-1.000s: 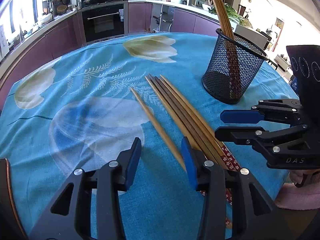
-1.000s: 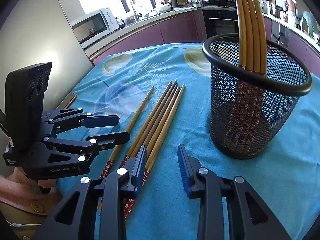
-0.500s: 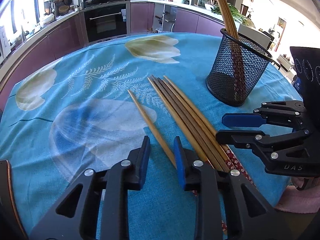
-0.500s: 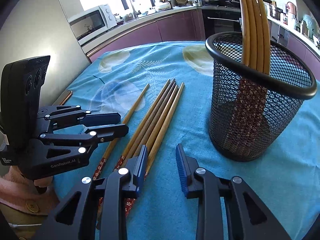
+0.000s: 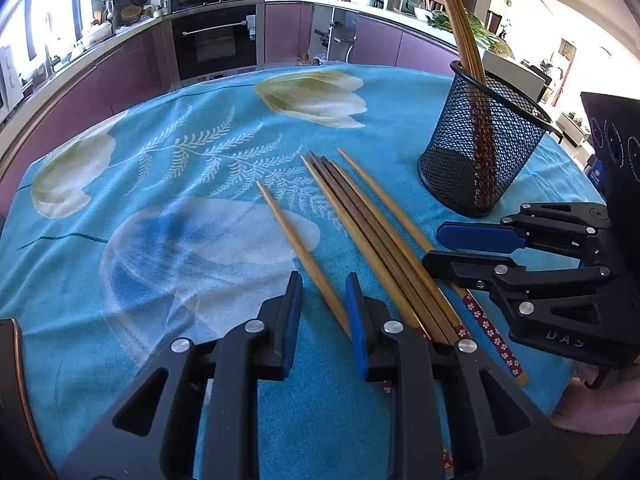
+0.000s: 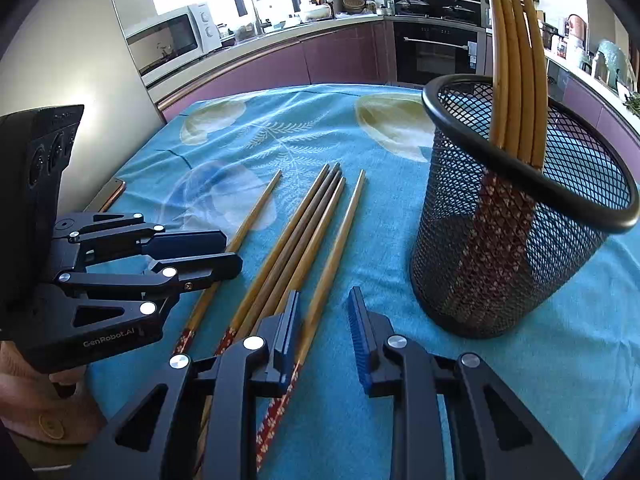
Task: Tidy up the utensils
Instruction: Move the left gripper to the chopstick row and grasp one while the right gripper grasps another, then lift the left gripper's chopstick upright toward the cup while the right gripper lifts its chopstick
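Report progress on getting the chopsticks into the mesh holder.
Done: four chopsticks stand in the mesh holder. In hand: nothing; the left gripper and right gripper are both open, low over the table. Left: six loose chopsticks on the blue cloth.

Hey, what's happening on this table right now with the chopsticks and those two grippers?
A person is sorting chopsticks with a handheld gripper in each hand. Some chopsticks already stand in the black mesh holder; six lie on the blue tablecloth. The left gripper is open, its fingers either side of the lone chopstick lying apart from the rest. The right gripper is open too, low over the outermost chopstick nearest the holder. Neither grips anything yet.
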The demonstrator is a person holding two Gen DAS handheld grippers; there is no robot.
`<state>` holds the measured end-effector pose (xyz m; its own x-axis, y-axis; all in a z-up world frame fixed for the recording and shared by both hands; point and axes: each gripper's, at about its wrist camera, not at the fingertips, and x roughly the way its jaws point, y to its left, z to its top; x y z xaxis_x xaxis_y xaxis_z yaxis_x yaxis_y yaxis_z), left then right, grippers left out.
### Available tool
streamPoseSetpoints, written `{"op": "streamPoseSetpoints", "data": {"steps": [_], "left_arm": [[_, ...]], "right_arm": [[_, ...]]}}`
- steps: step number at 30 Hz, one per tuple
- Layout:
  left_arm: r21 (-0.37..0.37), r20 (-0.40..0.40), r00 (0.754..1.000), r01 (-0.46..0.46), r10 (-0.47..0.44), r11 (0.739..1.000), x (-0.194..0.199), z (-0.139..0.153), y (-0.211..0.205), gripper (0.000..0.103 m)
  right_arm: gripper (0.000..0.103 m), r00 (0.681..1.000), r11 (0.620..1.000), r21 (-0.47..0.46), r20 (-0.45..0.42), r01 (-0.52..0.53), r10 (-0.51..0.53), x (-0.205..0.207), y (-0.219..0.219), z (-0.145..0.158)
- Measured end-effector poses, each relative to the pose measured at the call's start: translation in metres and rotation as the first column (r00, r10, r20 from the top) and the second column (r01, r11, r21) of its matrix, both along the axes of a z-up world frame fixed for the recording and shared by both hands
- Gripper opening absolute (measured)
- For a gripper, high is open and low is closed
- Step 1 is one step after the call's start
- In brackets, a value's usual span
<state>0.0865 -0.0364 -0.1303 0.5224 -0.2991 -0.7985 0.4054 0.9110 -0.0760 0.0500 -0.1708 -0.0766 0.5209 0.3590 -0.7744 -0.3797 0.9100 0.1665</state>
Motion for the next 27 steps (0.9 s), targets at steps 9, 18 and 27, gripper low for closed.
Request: {"op": "streamPoseSetpoints", "data": {"steps": [9,18,27], "left_arm": [[-0.032,0.005,0.999,-0.043,0.043,0.999,0.000,0.002,0.003,0.013],[-0.046,0.012,0.998,-0.057,0.058,0.997,-0.005,0.003,0.007,0.008],[-0.046,0.031,0.999,-0.017,0.019,0.999,-0.015,0.011,0.003,0.007]], "right_arm": [[0.006,0.998,0.996,0.074,-0.029,0.057,-0.055,0.004,-0.016,-0.002],[0.006,0.999,0.989,0.138,-0.008,0.053,-0.052,-0.002,-0.025,0.008],[0.006,1.000,0.991,0.132,-0.018,-0.022,0.024,-0.007,-0.014,0.006]]}}
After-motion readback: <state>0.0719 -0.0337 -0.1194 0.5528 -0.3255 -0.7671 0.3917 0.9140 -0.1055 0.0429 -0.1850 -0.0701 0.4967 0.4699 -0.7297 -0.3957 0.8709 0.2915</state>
